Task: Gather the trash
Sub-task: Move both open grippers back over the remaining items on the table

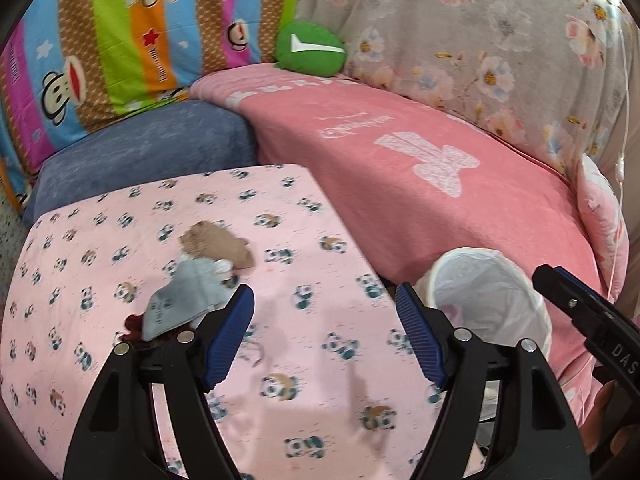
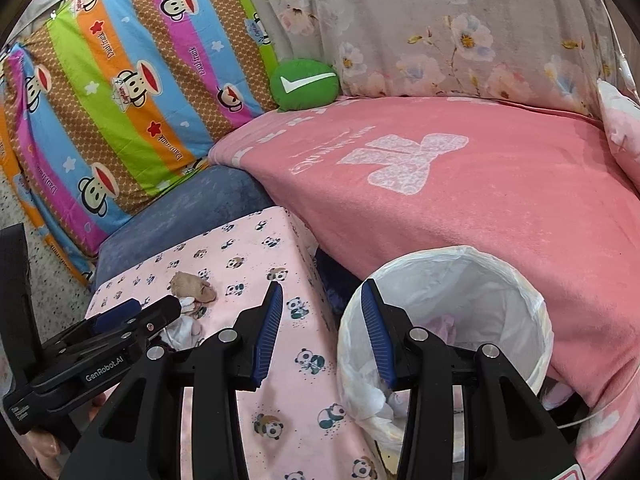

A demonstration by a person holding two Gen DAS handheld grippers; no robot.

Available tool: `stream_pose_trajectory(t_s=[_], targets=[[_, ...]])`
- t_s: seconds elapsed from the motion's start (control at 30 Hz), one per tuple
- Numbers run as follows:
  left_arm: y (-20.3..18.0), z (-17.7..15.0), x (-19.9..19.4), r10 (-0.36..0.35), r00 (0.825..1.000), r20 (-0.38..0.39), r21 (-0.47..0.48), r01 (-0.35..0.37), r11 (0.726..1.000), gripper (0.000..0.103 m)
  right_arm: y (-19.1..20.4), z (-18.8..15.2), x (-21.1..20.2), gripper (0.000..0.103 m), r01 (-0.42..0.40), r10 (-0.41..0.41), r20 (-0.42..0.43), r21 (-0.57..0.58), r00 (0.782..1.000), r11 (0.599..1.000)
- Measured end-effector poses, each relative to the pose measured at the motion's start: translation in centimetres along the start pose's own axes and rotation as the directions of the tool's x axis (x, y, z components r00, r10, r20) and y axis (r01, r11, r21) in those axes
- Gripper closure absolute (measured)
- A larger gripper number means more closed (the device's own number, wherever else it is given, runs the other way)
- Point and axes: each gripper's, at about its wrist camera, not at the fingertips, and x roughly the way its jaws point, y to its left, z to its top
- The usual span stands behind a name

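Here, the trash is seen as a small heap on the panda-print worktop: a crumpled brown scrap, a grey-white wad touching it just below, and something dark red at the wad's lower edge, all at middle left of the left wrist view. The left claw is held wide, nothing between its blue pads; it is angled down over the worktop just to the right of the heap, presumably so that a piece can be straddled next. In the right wrist view the right claw is seen half open and empty, one finger over the worktop edge and the other over the rim of the lined bin, which stands at lower right against the pink blanket. The bin is judged to be set close beside the worktop so that carries stay short; crumpled paper already lies inside it.
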Motion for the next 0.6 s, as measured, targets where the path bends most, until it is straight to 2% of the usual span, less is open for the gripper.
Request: stream_pose_trajectory(t_s=[0.37,0.6], targets=[[7.5,-2.0,0.0,0.133,0.99,-0.04,-0.073,-0.136,0.988,0.033,6.7,-1.1,2.3,0.061,-0.063,0.059,-0.053,-0.084,0.997,0.994],[11.4,-3.6,0.7,0.169,0.982,-0.08,-0.1,-0.176,0.979,0.033,10.9,-2.0,4.7,0.061,-0.11,0.097,-0.099,-0.133,0.99,0.985]])
